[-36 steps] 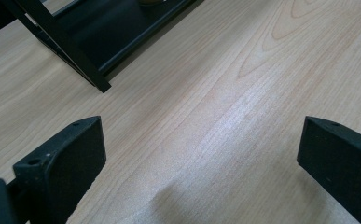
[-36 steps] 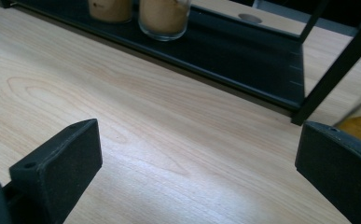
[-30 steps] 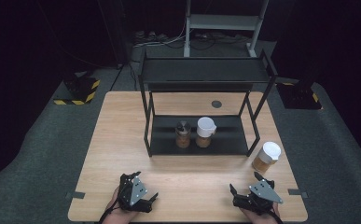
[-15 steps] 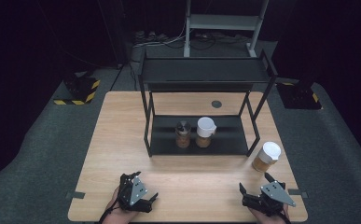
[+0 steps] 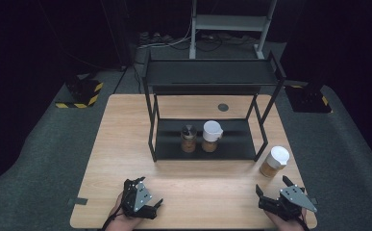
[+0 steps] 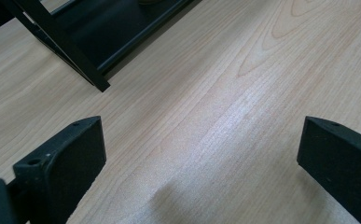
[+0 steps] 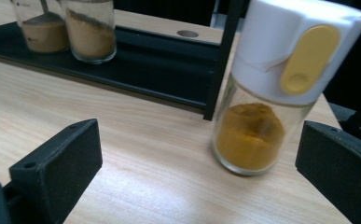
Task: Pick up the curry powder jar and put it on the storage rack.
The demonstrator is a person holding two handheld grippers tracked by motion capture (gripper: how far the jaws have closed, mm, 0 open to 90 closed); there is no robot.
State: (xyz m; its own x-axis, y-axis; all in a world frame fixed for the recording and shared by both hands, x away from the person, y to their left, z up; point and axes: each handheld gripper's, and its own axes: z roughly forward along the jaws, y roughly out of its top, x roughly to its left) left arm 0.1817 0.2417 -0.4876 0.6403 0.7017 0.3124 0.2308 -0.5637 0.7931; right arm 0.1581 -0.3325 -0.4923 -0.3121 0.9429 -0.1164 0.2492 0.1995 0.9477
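Fingers (image 7: 57, 163) spread wide; spice jar (image 7: 271, 93) ahead between, untouched.

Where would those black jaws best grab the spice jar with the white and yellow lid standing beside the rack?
Probably around the glass body below the cap of the spice jar, coming in level from the table's near edge. It stands upright and round beside the rack leg, and the right gripper, jaws wide apart, faces it.
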